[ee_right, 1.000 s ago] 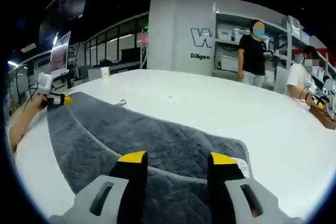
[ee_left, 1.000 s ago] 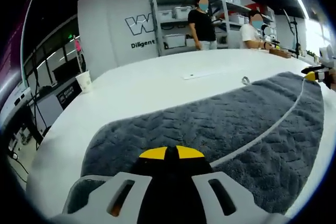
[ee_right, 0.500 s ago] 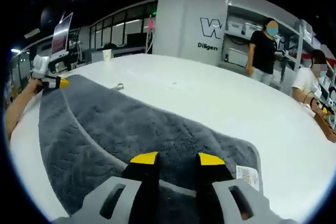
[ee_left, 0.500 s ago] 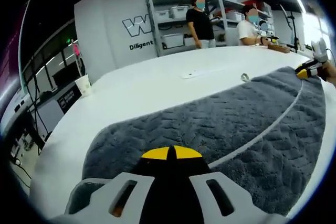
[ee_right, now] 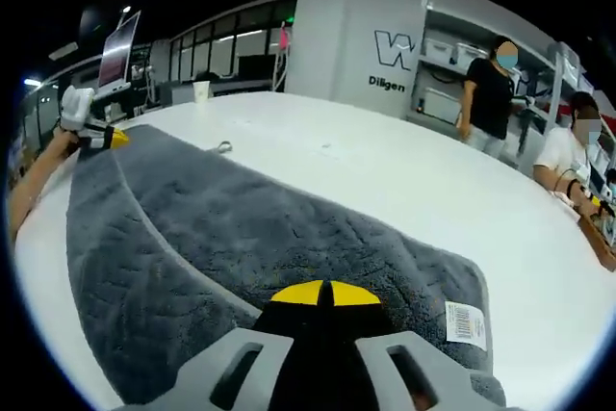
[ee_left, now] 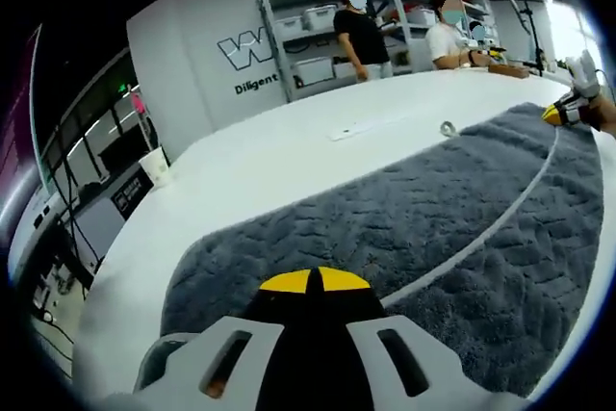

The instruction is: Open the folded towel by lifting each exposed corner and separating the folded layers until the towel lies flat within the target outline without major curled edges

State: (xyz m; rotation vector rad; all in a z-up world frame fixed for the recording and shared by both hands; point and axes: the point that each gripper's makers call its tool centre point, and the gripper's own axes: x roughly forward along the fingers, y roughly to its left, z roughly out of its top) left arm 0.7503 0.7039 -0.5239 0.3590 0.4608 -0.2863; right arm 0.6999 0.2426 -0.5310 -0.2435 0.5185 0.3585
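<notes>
A grey towel [ee_left: 433,209] with a white stripe lies spread across the white table [ee_left: 260,166]. My left gripper [ee_left: 315,281] is shut, its yellow tips pressed together on the towel's near edge at one end. My right gripper [ee_right: 325,293] is shut too, on the near edge of the towel [ee_right: 241,228] at the other end, beside a white barcode label [ee_right: 465,324]. In the right gripper view the left gripper [ee_right: 104,138] sits at the far corner; in the left gripper view the right gripper [ee_left: 560,113] does the same. A small hanging loop [ee_left: 448,128] sticks out from the far edge.
A paper cup [ee_left: 157,167] stands near the table's far left edge, also seen as the cup [ee_right: 200,90]. A thin white strip [ee_left: 356,129] lies on the table beyond the towel. Two people [ee_left: 361,31] stand or sit by storage shelves behind the table.
My right gripper's jaws have gone from wide open to shut on the towel's near edge. The left gripper has stayed shut; both views have shifted slightly.
</notes>
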